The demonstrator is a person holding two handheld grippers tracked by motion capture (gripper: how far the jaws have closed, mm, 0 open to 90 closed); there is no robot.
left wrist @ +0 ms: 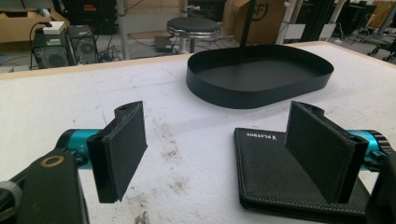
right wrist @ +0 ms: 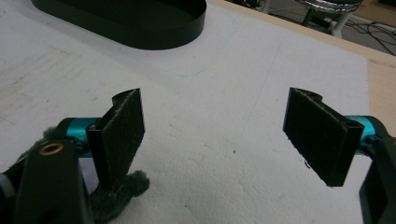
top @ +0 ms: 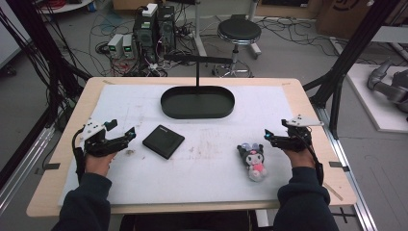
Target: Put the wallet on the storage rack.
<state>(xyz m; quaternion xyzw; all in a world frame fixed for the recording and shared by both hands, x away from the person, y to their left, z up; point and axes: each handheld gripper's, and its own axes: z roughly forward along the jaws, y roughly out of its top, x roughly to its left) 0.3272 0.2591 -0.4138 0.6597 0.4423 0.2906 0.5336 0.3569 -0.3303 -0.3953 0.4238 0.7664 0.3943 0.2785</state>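
Observation:
A black oval tray stands at the back middle of the white mat. In front of it and to the left lies a black leather wallet. A small dark plush toy with a pink body lies at the front right. My left gripper hovers just left of the wallet, open and holding nothing. In the left gripper view the wallet lies under the right jaw, with the tray ahead. My right gripper is open just right of the toy. The toy's fur shows beneath its left jaw, and the tray lies ahead.
A thin black post with a crossbar rises behind the tray. Bare wooden table edge rims the mat. Beyond the table are a stool, computer towers and floor cables. A black frame strut slants at the right.

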